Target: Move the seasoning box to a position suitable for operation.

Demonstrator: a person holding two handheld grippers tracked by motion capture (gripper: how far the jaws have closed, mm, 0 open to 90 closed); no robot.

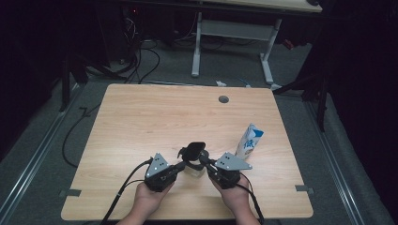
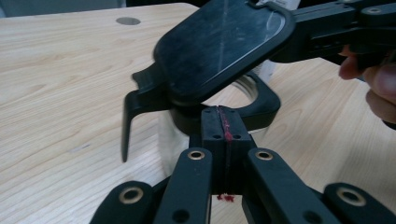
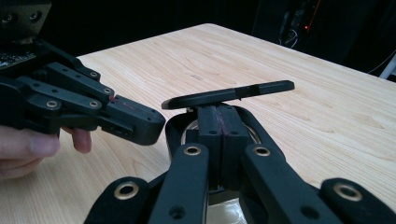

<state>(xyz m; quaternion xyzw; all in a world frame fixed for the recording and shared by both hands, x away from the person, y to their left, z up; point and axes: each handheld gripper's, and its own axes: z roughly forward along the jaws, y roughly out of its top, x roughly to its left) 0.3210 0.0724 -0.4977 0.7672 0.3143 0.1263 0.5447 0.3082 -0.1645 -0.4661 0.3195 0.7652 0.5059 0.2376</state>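
A small glass jug [image 2: 166,140] with a black collar [image 2: 261,105] and a black side handle [image 2: 128,119] stands on the wooden table [image 1: 141,122], near its front edge. Its flat black flip lid [image 2: 219,46] is tilted up. My left gripper [image 2: 223,116] is shut with nothing between the jaws, its tips right at the collar. My right gripper [image 3: 218,114] is also shut on nothing, its tips just under the raised lid [image 3: 229,95], which seems to rest on them. In the high view both grippers [image 1: 180,165] [image 1: 205,161] meet at the jug [image 1: 194,168].
A white and blue carton [image 1: 248,140] stands upright just right of the jug, close to my right hand. A round grey cable hole [image 1: 223,99] sits near the table's far edge. Cables and a desk frame [image 1: 232,30] lie on the floor beyond.
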